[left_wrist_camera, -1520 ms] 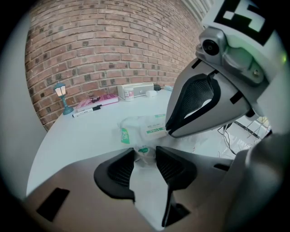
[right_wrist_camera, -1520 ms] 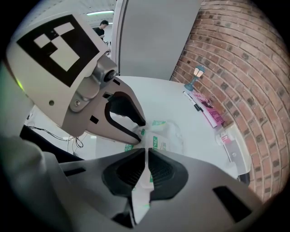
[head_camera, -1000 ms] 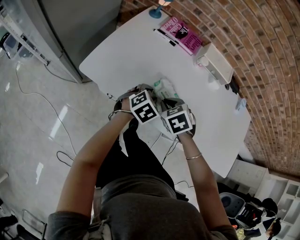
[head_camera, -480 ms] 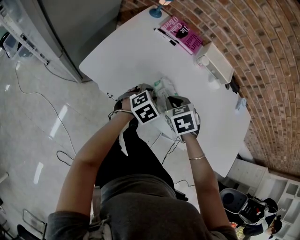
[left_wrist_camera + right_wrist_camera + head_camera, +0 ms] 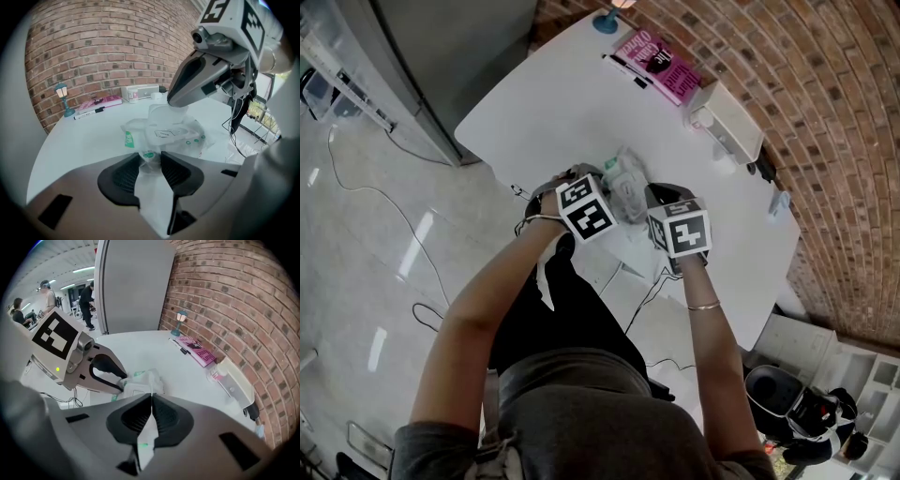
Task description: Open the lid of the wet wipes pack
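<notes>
The pack [image 5: 176, 136] lies near the front edge of the white table [image 5: 84, 136], right under the person's hands. The left gripper [image 5: 150, 161] pins its near end, jaws closed on the crinkled film and holding it down. The right gripper [image 5: 151, 401] comes in from the other side, its jaws pinched tight on a thin white edge, which I take to be the lip of the lid [image 5: 162, 114]. From where the left gripper looks, that clear flap already stands up off the pack's top, so I'd say the opening itself is under way: the lid is caught and part-raised, not yet folded right back. Next, the right gripper should swing the flap up and over on its hinge while the left gripper keeps the pack from lifting.
</notes>
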### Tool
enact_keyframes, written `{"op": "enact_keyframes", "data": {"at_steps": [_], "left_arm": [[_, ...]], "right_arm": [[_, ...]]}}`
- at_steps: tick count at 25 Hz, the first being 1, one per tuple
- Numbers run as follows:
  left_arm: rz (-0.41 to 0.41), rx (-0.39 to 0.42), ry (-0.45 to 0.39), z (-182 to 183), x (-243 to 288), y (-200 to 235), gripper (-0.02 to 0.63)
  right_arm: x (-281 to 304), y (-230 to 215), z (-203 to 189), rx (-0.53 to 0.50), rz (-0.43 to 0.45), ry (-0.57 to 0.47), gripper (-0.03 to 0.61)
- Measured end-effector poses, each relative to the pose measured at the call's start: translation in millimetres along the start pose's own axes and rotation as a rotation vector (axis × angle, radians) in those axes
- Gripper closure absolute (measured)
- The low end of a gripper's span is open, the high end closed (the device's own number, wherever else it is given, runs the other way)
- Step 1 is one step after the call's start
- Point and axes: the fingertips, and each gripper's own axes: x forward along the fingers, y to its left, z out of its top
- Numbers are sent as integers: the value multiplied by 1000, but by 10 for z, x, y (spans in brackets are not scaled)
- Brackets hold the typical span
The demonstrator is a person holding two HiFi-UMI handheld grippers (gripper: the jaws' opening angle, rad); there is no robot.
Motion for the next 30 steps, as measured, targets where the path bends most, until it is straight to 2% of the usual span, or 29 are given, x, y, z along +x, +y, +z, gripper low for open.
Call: {"op": "enact_keyframes", "data": {"at_steps": [7, 30], "left_arm": [[-1, -5, -5, -8, -12, -1, 453], [-4, -20, -15, -14, -8, 2, 453]], "right_arm": [[10, -119, -10, 60, 13, -6, 565], [269, -503, -98, 143, 0, 18, 554]]}}
